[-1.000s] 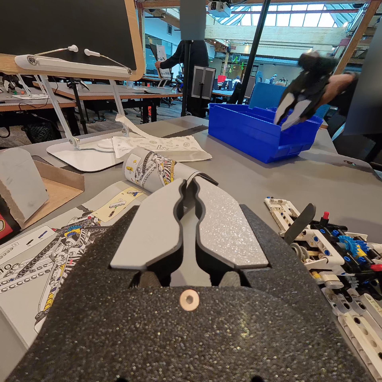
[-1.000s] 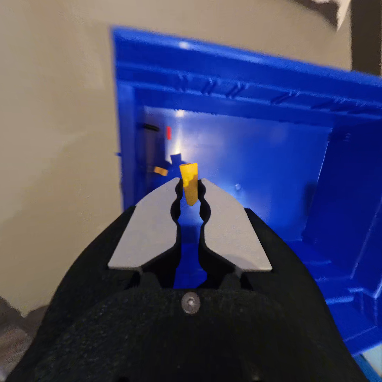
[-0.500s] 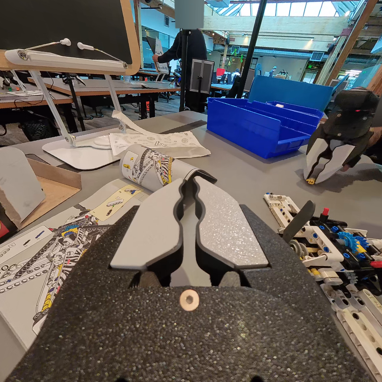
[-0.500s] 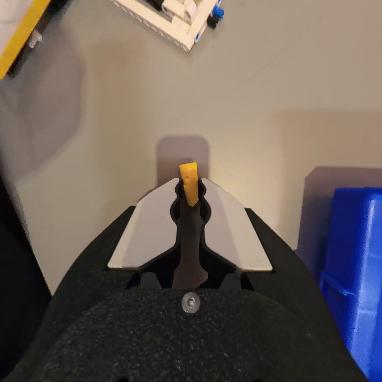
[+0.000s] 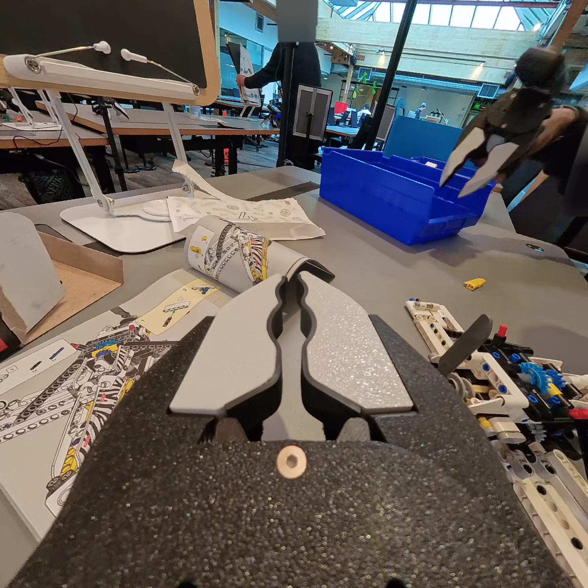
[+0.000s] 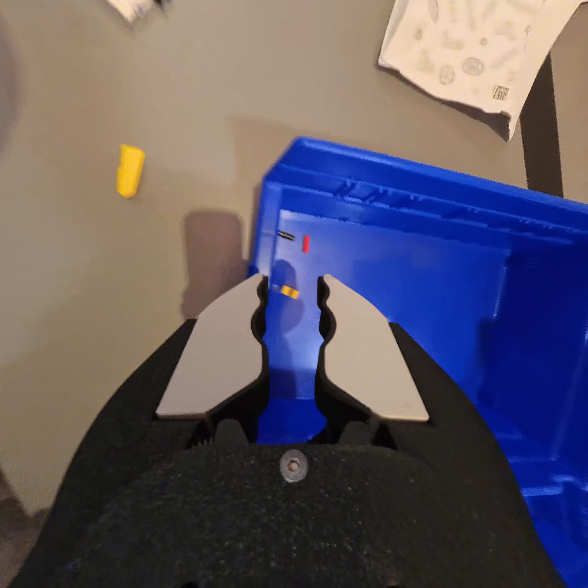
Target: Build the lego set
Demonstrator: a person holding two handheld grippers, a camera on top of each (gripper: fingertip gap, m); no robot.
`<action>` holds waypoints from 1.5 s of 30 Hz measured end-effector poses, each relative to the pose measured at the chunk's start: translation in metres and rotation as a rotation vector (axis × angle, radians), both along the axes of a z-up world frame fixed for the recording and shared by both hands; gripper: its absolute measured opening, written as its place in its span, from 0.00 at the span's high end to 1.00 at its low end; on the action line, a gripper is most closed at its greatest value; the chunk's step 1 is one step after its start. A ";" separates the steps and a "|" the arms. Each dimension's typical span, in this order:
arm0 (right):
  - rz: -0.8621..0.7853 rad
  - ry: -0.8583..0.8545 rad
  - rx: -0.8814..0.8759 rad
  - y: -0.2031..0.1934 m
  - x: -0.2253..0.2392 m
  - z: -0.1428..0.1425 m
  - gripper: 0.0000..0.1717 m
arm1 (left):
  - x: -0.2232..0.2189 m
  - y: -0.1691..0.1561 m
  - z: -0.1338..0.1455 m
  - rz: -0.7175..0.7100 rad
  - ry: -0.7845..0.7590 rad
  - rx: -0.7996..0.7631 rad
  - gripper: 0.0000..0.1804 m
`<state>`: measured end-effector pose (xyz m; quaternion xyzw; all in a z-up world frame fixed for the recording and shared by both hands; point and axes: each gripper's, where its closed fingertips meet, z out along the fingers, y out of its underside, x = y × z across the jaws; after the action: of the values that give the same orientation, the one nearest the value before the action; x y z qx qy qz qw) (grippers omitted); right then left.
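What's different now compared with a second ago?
The right gripper let go of the small yellow piece, which now lies on the grey table, and swung back, open, over the blue bin. The left gripper stayed nearly closed above the instruction booklet.

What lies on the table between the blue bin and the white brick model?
A small yellow piece lies alone on the grey table, between the blue bin and white brick model, in the left wrist view.
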<state>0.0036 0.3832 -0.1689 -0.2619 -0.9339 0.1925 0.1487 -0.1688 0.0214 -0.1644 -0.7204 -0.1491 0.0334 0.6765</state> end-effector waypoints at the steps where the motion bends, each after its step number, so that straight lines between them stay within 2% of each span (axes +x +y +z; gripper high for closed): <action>1: 0.038 -0.013 0.037 0.009 -0.006 -0.006 0.83 | -0.001 0.000 0.000 0.003 -0.004 -0.001 0.97; 5: 0.240 -0.141 0.159 0.032 -0.011 -0.039 0.84 | -0.002 -0.001 0.000 0.017 -0.005 -0.002 0.97; 8: 0.365 -0.231 0.131 0.033 -0.006 -0.055 0.85 | -0.004 -0.001 -0.001 0.029 -0.011 -0.003 0.97; 11: 0.426 -0.302 0.074 0.027 -0.004 -0.065 0.86 | -0.008 -0.001 -0.002 0.044 -0.023 -0.005 0.97; 14: 0.490 -0.335 0.115 0.029 0.000 -0.078 0.86 | -0.009 -0.001 -0.003 0.055 -0.028 -0.012 0.97; 18: 0.527 -0.310 0.135 0.028 -0.002 -0.088 0.88 | -0.010 -0.001 -0.003 0.067 -0.021 -0.020 0.97; 20: 0.530 -0.281 0.129 0.026 -0.004 -0.089 0.94 | -0.011 -0.001 -0.004 0.069 -0.026 -0.024 0.97; 23: 0.544 -0.272 0.137 0.026 0.000 -0.089 0.94 | -0.011 0.000 -0.005 0.072 -0.028 -0.029 0.97; 26: 0.479 -0.261 0.177 0.034 -0.005 -0.084 0.94 | -0.011 0.000 -0.005 0.070 -0.026 -0.036 0.97; 29: 0.394 -0.221 0.157 0.036 -0.012 -0.059 0.94 | -0.010 0.001 -0.006 0.066 -0.024 -0.040 0.97; 33: 0.307 -0.191 0.066 0.013 -0.003 -0.020 0.94 | -0.009 0.002 -0.007 0.055 -0.028 -0.048 0.97; 36: 0.283 -0.169 0.049 -0.011 0.016 -0.011 0.94 | -0.010 0.004 -0.010 0.050 -0.048 -0.073 0.97; 39: 0.275 -0.182 0.007 -0.046 0.041 -0.022 0.94 | -0.009 0.006 -0.014 0.042 -0.053 -0.100 0.97; 42: 0.291 -0.221 0.022 -0.075 0.066 -0.057 0.94 | -0.008 0.007 -0.015 0.037 -0.045 -0.107 0.97; 45: 0.312 -0.213 0.099 -0.084 0.076 -0.090 0.94 | -0.006 0.007 -0.014 0.032 -0.040 -0.103 0.97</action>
<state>0.0800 0.2989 -0.2587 -0.1254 -0.9820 0.1381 0.0299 -0.1752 0.0281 -0.1783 -0.7523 -0.1723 0.0375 0.6347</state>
